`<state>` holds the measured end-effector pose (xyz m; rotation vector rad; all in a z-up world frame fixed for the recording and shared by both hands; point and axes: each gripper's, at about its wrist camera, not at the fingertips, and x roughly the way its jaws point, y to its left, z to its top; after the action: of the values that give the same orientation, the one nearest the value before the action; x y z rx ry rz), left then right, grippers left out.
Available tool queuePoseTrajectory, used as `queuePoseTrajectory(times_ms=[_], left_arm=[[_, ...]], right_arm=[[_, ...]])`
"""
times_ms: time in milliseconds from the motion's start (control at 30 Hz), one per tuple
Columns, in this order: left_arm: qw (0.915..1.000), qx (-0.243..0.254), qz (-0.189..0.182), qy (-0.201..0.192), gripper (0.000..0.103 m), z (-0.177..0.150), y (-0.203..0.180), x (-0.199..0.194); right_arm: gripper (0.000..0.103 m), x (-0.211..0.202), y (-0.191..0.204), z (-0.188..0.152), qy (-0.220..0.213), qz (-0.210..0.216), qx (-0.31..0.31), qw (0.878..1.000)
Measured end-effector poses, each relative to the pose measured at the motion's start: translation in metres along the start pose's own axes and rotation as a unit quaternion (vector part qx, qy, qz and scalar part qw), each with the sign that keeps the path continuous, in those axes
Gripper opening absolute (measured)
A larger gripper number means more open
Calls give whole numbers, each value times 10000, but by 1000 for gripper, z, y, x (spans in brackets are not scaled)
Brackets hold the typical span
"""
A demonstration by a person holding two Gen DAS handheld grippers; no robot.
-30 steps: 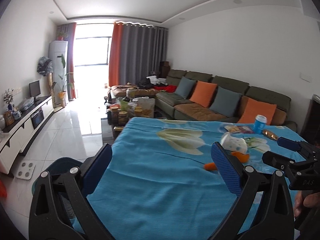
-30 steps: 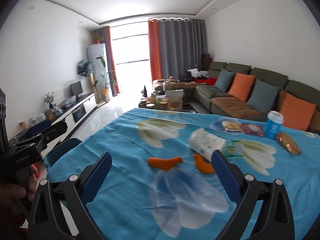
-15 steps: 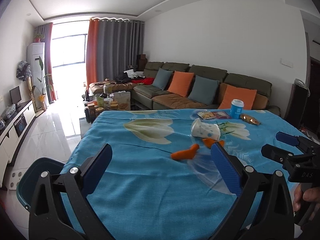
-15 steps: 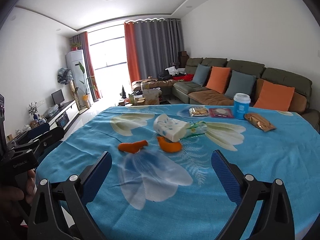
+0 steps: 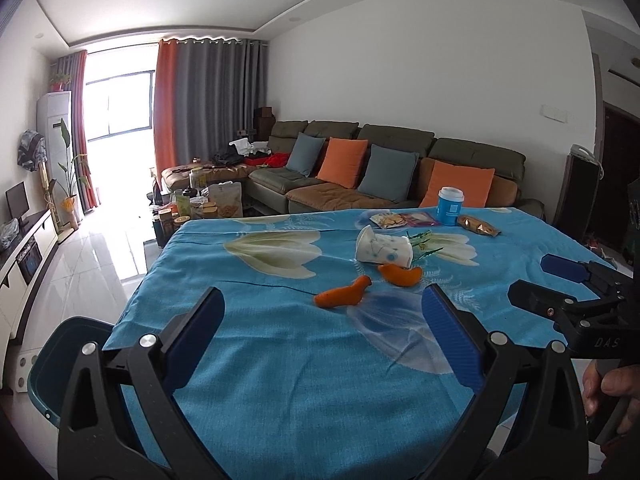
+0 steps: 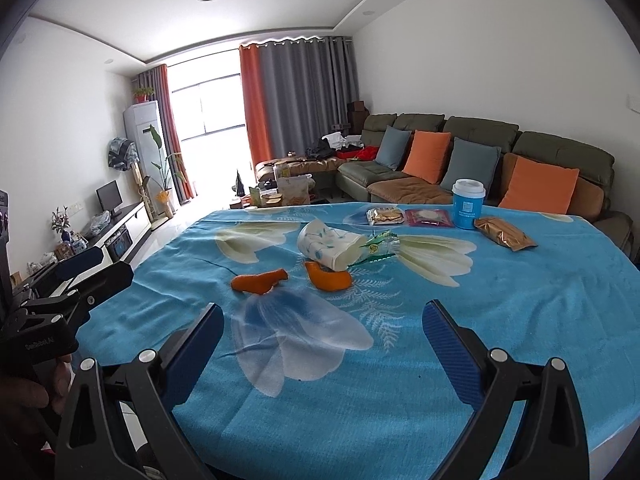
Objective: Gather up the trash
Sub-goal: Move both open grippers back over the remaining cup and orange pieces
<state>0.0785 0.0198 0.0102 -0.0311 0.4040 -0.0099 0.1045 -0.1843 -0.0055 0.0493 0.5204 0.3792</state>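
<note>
While both grippers' fingers stay wide, the 2 orange peels (image 6: 260, 281) now sit nearer.

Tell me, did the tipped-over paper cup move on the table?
No. The paper cup lies beside the orange peel, as before; only the cameras shifted.

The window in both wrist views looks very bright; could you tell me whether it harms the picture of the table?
Left wrist view: window blown out, glare on the floor, but orange peels sharp. Right wrist view: window also overexposed, table evenly lit; fisheye bends the walls.
</note>
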Motion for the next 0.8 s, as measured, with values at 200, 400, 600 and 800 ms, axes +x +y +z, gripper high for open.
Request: queuePoseTrajectory(times_ms=[200, 400, 600, 800], left_arm=[[10000, -39, 7, 57, 97, -1, 3, 2], [9995, -63, -31, 292, 97, -1, 7, 23], [9980, -85, -57, 622, 97, 0, 11, 59], [9962, -35, -21, 869, 97, 5, 11, 96]], right_arm=[[96, 6, 2, 0, 90, -18, 6, 10000], [96, 27, -6, 4, 278, -112, 124, 9995], [96, 63, -11, 12, 547, -174, 61, 9983], [95, 102, -16, 24, 875, -173, 37, 9960]])
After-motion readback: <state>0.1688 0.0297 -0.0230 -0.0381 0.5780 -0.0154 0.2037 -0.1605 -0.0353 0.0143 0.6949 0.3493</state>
